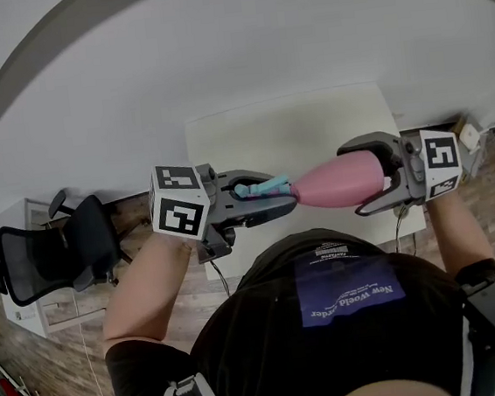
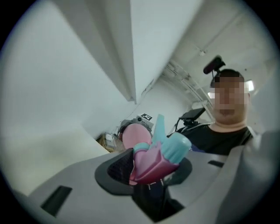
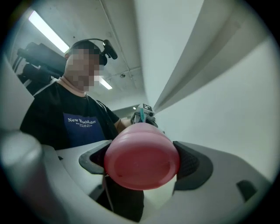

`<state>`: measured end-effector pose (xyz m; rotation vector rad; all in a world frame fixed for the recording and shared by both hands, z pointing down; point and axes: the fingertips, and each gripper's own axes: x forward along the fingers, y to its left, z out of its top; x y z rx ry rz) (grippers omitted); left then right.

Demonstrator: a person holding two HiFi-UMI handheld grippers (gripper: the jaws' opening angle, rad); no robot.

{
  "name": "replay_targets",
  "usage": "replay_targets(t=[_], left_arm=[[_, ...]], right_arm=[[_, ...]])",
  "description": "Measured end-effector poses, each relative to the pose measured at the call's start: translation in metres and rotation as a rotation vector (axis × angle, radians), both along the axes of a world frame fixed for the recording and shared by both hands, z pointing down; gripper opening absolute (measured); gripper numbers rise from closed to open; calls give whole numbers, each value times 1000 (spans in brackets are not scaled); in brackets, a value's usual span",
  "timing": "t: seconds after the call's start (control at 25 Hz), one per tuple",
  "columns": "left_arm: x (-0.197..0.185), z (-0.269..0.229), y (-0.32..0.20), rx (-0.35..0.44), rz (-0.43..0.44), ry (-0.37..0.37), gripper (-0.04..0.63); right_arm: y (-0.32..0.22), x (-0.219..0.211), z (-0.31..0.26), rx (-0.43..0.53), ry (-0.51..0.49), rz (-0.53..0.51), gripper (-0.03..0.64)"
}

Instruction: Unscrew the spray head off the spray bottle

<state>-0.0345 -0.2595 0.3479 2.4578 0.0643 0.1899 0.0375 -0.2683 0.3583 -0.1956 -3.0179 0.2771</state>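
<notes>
A pink spray bottle [image 1: 341, 181] lies level in the air between the two grippers, above the person's chest. My right gripper [image 1: 385, 183] is shut on the bottle's body; its round pink base [image 3: 142, 161] fills the space between the dark pads in the right gripper view. My left gripper [image 1: 269, 197] is shut on the spray head [image 1: 262, 188], pink with a turquoise trigger and nozzle. In the left gripper view the spray head [image 2: 157, 158] sits between the black pads, with the bottle's body [image 2: 134, 134] behind it.
A white table [image 1: 302, 130] stands beyond the grippers. A black office chair [image 1: 59, 249] is at the left on the wooden floor. White walls and ceiling fill both gripper views. The person's dark shirt [image 1: 348, 314] is just below the bottle.
</notes>
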Motion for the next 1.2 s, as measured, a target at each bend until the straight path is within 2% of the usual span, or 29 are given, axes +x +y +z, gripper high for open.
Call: replay_targets(t=[0.08,0.16,0.64,0.76,1.2], left_arm=[[-4,6,-2,-89,-17,25,143],[-10,11,-5,-127,-41,43,143],[-38,13,-17,-160,-157,131,143],[-50,9,-24,-153,-199,166,143],[-81,-3,-43,-124,-378,365,143]], right_arm=[[-1,0,2,40,36,4,419],[-4,2,5,51,58,13,419],[-23,23,5,-4,40,85,419],[-33,28,1,-34,6,112,419],[-60,51,-9,-199,-203,237,419]])
